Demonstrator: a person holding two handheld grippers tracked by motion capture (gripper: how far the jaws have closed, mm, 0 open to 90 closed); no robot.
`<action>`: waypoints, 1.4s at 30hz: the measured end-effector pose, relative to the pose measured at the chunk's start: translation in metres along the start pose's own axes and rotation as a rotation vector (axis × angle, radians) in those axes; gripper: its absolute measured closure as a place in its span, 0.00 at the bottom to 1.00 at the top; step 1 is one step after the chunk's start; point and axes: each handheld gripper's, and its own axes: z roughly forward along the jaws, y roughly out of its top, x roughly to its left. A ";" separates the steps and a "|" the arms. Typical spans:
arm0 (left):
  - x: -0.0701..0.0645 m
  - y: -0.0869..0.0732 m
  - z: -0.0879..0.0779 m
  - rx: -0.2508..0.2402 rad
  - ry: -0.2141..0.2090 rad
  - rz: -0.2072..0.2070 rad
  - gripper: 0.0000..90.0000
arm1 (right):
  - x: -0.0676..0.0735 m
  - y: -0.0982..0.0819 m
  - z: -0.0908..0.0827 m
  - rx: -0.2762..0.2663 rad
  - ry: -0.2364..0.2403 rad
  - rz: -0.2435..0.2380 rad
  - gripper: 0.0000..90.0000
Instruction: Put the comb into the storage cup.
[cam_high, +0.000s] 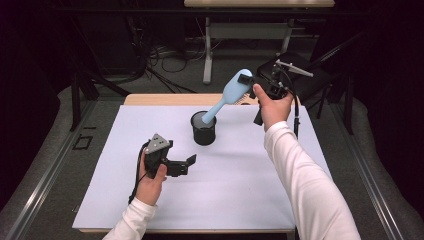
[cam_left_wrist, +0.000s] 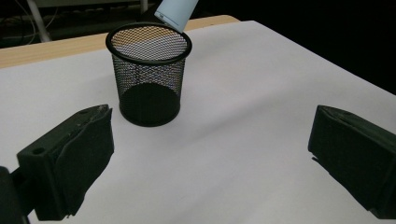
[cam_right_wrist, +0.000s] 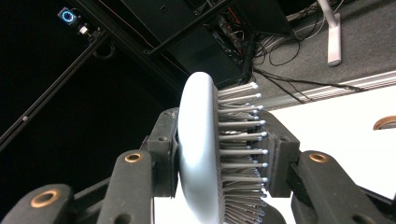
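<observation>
A light, rigid plastic hairbrush, clamped by its head between bristles and back in the right claw, tilts handle-first into the mesh cup; left claw gapes empty nearby.

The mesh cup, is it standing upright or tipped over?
Upright. The mesh cup stands on its round base on the white table with its open rim facing up, and the blue hairbrush's handle angles down to that rim.

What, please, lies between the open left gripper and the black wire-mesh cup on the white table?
Nothing: in the left gripper view, bare white table runs from the left gripper to the black wire-mesh cup; the high view agrees.
</observation>
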 end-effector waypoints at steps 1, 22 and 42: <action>0.000 0.000 0.000 0.000 0.000 0.000 0.01 | 0.000 0.000 0.001 0.000 -0.002 -0.001 0.62; 0.000 0.000 0.000 0.000 0.001 -0.001 0.01 | 0.029 -0.001 0.014 -0.002 -0.028 -0.123 0.62; 0.000 0.000 0.000 0.000 0.002 -0.001 0.01 | 0.037 -0.011 0.027 0.009 -0.060 -0.204 0.61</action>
